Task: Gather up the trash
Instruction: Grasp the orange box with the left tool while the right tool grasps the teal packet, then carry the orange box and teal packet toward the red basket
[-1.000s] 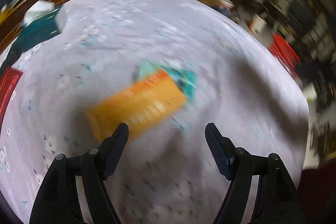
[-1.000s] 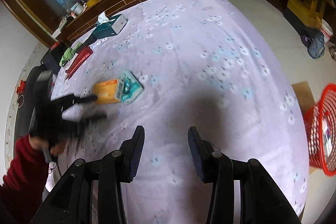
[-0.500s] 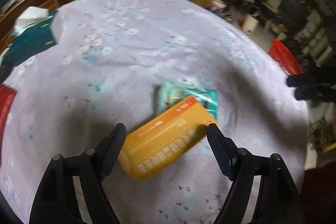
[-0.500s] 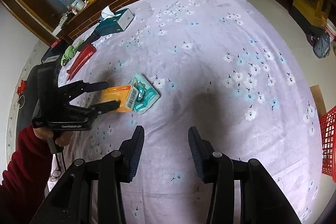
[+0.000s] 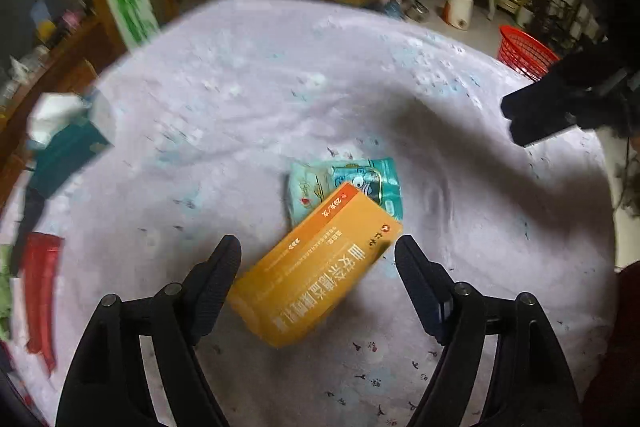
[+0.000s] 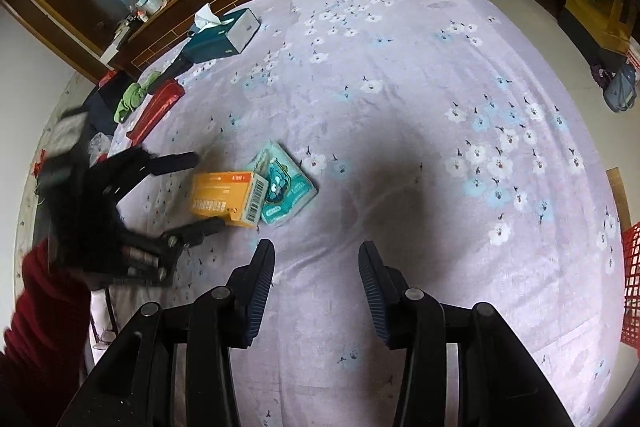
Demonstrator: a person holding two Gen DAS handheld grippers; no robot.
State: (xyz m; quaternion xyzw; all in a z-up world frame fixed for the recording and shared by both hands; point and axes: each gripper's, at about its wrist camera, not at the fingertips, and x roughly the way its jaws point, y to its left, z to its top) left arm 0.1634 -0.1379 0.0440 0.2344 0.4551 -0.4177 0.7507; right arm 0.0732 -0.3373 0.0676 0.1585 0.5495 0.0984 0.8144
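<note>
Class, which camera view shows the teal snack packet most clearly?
The right wrist view: the teal packet lies sharp and mostly uncovered beside the orange box. In the left wrist view the packet is blurrier, its near part hidden under the box.

Both tools are matte black: the left gripper (image 5: pixel 318 259) and right gripper (image 6: pixel 316 269) each have two broad fingers with ribbed dark pads (image 6: pixel 262 283), hinged on linkage bars with round silver pivot pins. A dark red sleeve (image 6: pixel 38 323) covers the arm behind the left one
</note>
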